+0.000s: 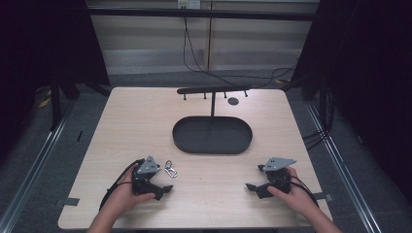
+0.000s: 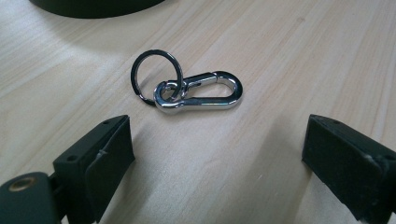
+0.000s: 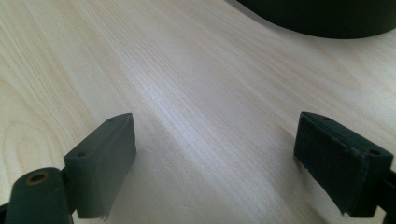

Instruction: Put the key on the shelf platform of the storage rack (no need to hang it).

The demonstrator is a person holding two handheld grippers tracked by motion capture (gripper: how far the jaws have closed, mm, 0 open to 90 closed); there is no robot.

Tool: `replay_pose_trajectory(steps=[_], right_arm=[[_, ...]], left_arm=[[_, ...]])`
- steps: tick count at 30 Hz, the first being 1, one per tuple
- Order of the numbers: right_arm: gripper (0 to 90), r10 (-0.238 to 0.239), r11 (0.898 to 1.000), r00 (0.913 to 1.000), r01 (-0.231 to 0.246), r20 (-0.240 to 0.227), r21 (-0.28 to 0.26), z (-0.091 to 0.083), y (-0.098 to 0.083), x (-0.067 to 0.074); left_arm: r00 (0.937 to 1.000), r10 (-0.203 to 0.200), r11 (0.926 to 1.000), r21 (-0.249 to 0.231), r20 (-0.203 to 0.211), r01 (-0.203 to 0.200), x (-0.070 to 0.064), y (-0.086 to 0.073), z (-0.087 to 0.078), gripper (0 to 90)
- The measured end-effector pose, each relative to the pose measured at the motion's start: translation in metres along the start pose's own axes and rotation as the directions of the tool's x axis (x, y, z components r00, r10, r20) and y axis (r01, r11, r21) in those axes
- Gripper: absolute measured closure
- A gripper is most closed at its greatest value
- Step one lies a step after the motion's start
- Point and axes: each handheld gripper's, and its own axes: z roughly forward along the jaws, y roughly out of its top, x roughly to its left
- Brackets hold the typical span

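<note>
A pale wooden table (image 1: 145, 116) is seen from above, with a black stand at its far middle: an oval tray base (image 1: 212, 135), an upright post and a crossbar with small pegs (image 1: 214, 90). Nearer, two hand-held grippers are rested low over the wood, well apart. The left gripper (image 1: 163, 190) is held at the near left with its jaws spread wide and nothing between them; the right gripper (image 1: 252, 187) is held at the near right, likewise wide open and empty over bare wood.

The smallest thing on the table, a silver carabiner clip (image 2: 201, 93) linked to a dark key ring (image 2: 156, 77), is laid flat just beyond the left gripper, near the tray's near-left edge and untouched.

Trouble is judged most likely at the pickup. Because the clip lies flush on smooth wood, it could be pushed away rather than caught if the fingertips (image 2: 109, 149) are brought in too high. A grip taken on the loose ring alone could leave the clip swinging, and polished metal could slip from the pads. Should the clip be meant for one of the pegs, a swinging or skewed hold could cause a miss, and the piece could be dropped into the tray.
</note>
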Motion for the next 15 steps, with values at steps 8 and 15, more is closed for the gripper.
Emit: replay_pose_trajectory(steps=[8,15], right_arm=[[12.3,0.003,1.0,1.0,-0.003,0.004,0.0,0.0001,0.0001,0.0004],[12.3,0.004,1.0,1.0,-0.004,0.004,0.0,0.0001,0.0001,0.0004]], left_arm=[[1.0,-0.005,1.0,-0.001,-0.003,0.005,0.001,0.0,-0.0005,9.5],[0.9962,-0.085,0.9944,0.061,-0.018,0.086,0.0053,0.0077,-0.0061,16.5]])
